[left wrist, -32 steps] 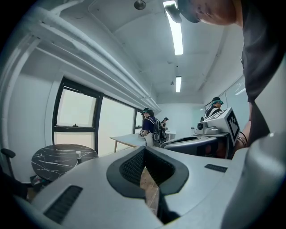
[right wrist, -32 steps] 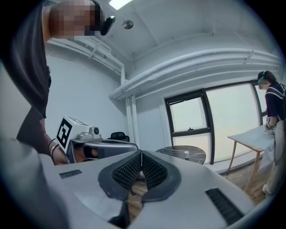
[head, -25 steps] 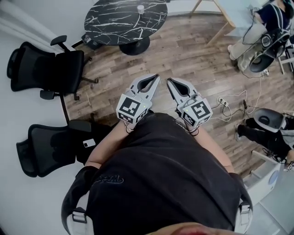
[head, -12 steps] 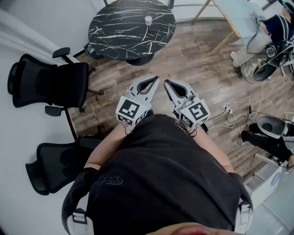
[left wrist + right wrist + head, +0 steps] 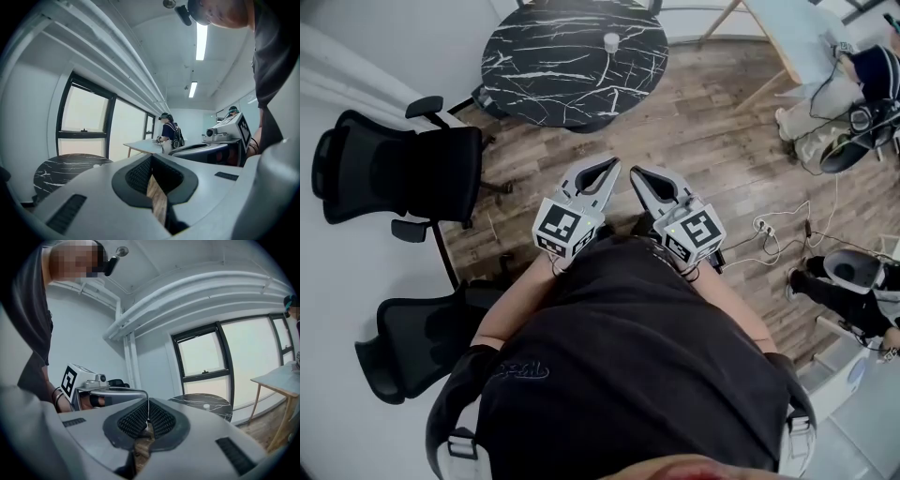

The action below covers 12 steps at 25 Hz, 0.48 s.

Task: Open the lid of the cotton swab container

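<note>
A small white cotton swab container (image 5: 611, 42) stands on the round black marble table (image 5: 544, 66) at the top of the head view, and it shows as a small white shape (image 5: 206, 406) on that table (image 5: 211, 401) in the right gripper view. My left gripper (image 5: 614, 165) and right gripper (image 5: 635, 174) are held side by side in front of my body, well short of the table. Both are shut with nothing between the jaws. In the left gripper view the table (image 5: 61, 166) lies low at the left.
Two black office chairs (image 5: 398, 173) (image 5: 412, 347) stand at the left on the wooden floor (image 5: 703, 141). A light wooden table (image 5: 787, 23) and a seated person (image 5: 853, 84) are at the upper right. Cables and a power strip (image 5: 764, 225) lie on the floor to the right.
The whole view has shifted toward the marble table, which now sits lower and nearer in the head view. Both grippers stay shut and side by side.
</note>
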### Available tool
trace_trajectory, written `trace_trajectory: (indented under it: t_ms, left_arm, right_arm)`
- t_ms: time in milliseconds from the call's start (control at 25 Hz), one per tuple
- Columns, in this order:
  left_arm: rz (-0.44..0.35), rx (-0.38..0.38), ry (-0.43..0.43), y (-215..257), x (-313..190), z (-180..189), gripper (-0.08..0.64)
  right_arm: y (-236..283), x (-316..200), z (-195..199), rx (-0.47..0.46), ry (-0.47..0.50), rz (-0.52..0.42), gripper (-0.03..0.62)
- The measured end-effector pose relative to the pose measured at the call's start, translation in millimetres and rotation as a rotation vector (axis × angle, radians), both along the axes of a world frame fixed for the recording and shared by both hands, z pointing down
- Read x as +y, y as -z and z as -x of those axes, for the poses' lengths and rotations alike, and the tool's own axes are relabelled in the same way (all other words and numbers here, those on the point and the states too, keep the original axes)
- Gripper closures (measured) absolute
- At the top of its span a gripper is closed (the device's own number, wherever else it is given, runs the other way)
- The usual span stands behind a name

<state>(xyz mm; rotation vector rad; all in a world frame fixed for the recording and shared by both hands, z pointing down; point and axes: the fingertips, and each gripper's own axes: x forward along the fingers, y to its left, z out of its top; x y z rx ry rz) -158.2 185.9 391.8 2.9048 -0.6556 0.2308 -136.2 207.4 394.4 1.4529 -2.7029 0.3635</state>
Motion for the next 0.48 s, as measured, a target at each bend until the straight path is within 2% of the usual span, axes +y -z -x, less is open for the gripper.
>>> trace_trajectory:
  t_ms: [240,480]
  left_arm:
    - [-0.001,-0.006,0.023,-0.1,-19.6,-9.6,0.546]
    - [0.02,-0.008,0.053,-6.2,-45.6,-34.4,0.546]
  right_arm:
    - [5.4,-22.2,-12.3,0.017,0.012,-0.031,0.569]
    - [0.4,-47.8,-37.7,0.014,0.036,-0.013,0.569]
